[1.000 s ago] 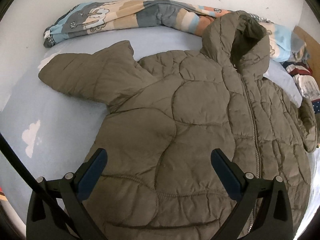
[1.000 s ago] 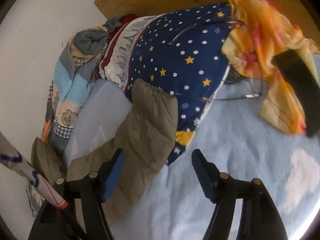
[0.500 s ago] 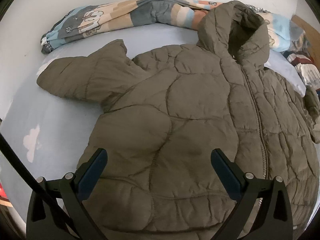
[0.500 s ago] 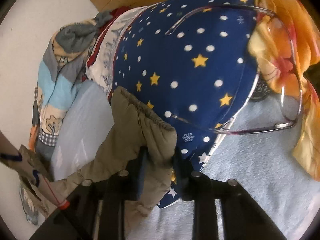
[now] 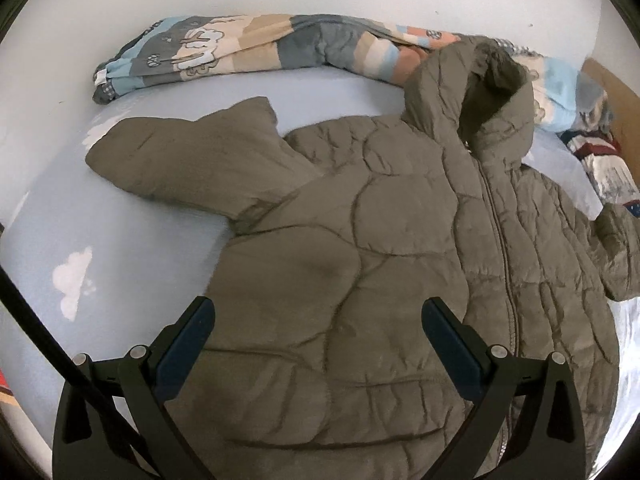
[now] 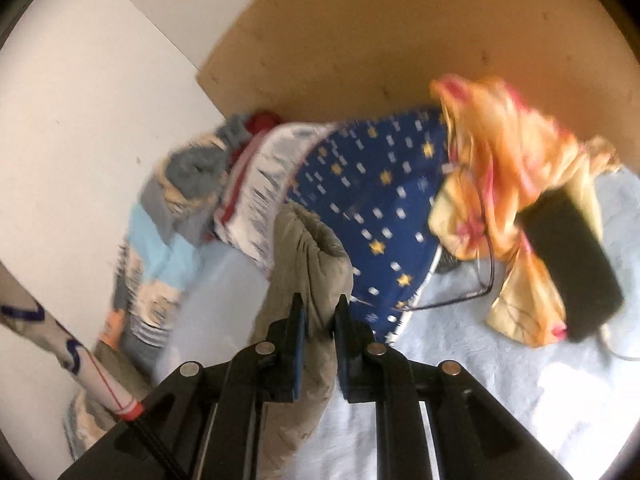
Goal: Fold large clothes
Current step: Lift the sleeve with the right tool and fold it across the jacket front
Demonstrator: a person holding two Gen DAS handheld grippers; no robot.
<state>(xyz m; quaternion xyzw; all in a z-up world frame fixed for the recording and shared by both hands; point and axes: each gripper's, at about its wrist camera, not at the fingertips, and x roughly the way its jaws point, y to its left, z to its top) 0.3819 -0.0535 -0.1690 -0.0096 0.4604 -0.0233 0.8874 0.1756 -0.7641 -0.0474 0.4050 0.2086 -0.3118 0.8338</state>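
Since one second ago, change: the right gripper (image 6: 319, 316), then spread wide over the jacket's far sleeve, has closed onto that sleeve and drawn it up off the bed.
Right gripper: jaws nearly together, pinching the sleeve cuff (image 6: 316, 252) between them; the cuff stands above the fingertips, at about 12 o'clock of the gripper, in front of a starry blue cloth (image 6: 384, 200).
Left gripper: jaws (image 5: 318, 344) spread wide, holding nothing, hovering over the jacket's lower front; across the earlier pictures it has only drifted slightly.
Jacket: olive quilted jacket (image 5: 400, 240) lies front-up and zipped on the pale blue bed (image 5: 72, 240), hood (image 5: 480, 84) toward 1 o'clock, the other sleeve (image 5: 188, 160) stretched flat toward 10 o'clock.
Held sleeve in the left view: visible only at the 3 o'clock edge (image 5: 620, 248), raised and bunched.
Surroundings: a rolled patterned blanket (image 5: 256, 48) lies along the wall at 12 o'clock; an orange cloth (image 6: 500, 152) and a dark block (image 6: 572, 264) lie at 2 o'clock in the right view, near spectacles (image 6: 472, 288).
Blur: the right view is smeared, which suggests motion.
Meaning for the task: judged from the grip, the first fold is beginning, the sleeve ready to be carried across the chest; body and other sleeve are not yet folded.
Risk: puffy fabric may slip from a pinch so near the cuff.
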